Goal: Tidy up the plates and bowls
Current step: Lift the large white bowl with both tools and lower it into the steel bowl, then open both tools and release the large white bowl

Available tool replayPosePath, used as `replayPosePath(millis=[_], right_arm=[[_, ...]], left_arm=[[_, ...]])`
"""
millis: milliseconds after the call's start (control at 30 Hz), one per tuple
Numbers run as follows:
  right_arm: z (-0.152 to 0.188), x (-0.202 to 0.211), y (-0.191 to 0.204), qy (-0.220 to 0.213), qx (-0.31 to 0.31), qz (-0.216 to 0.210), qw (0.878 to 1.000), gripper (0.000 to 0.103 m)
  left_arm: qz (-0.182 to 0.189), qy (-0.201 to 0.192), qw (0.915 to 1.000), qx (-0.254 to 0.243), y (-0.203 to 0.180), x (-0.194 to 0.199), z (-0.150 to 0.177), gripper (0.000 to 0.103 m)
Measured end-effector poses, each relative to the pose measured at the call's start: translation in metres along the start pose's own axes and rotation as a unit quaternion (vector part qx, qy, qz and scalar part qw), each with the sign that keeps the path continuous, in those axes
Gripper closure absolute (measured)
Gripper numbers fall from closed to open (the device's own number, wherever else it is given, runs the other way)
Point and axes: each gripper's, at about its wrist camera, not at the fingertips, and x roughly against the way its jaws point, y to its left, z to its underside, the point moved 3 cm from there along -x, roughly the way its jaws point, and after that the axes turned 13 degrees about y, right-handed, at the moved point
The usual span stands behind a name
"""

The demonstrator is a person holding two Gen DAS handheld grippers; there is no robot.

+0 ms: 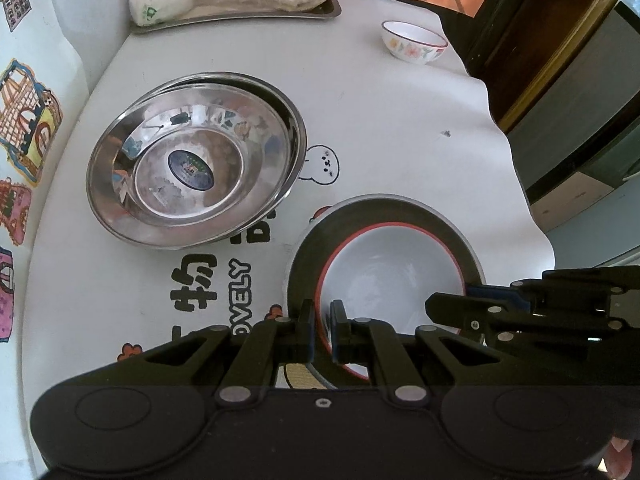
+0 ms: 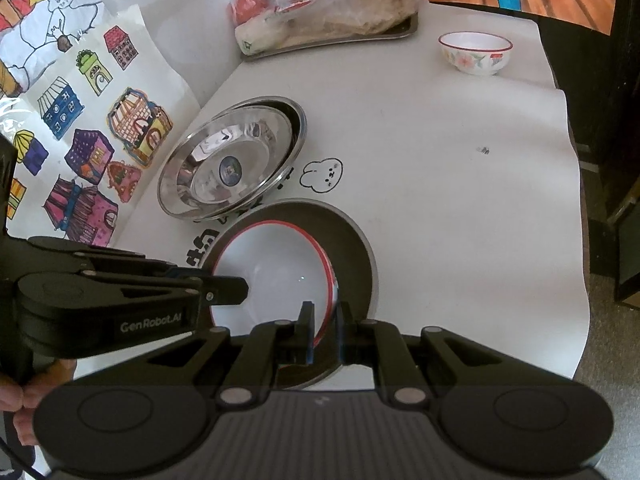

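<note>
The left gripper (image 1: 322,330) has its jaws drawn close together around the near rim of a white bowl with a red edge (image 1: 390,276), one finger inside the rim and one outside, pinching it. The right gripper (image 2: 324,330) is closed in the same way on the opposite side of that bowl (image 2: 272,276), its fingers straddling the red edge. Each gripper shows in the other's view, reaching in from the side over the bowl.

The white bowl sits inside a wider dark plate with a grey rim (image 1: 384,210), which lies on the white table cover (image 1: 400,120) directly under both grippers. Just beyond it, toward the wall, rests a stack of shiny steel plates (image 1: 196,160), the upper one slightly off-centre on the lower. Near the far edge of the table, well apart from the grippers, stands a small flowered bowl (image 1: 414,42). At the back, a metal tray (image 1: 240,20) carries bagged food. Coloured house drawings (image 2: 92,148) line the wall beside the table.
</note>
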Motion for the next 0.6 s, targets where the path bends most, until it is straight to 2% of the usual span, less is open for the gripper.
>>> replayPosePath(millis=[200, 600], right_arm=[[-0.003, -0.002, -0.001, 0.001, -0.003, -0.001, 1.000, 0.090], [-0.002, -0.001, -0.008, -0.001, -0.005, -0.024, 1.000, 0.083]], left_arm=[[-0.004, 0.010, 0.9999, -0.003, -0.002, -0.002, -0.007, 0.096], [-0.003, 0.016, 0.9998, -0.008, -0.003, -0.003, -0.012, 0.088]])
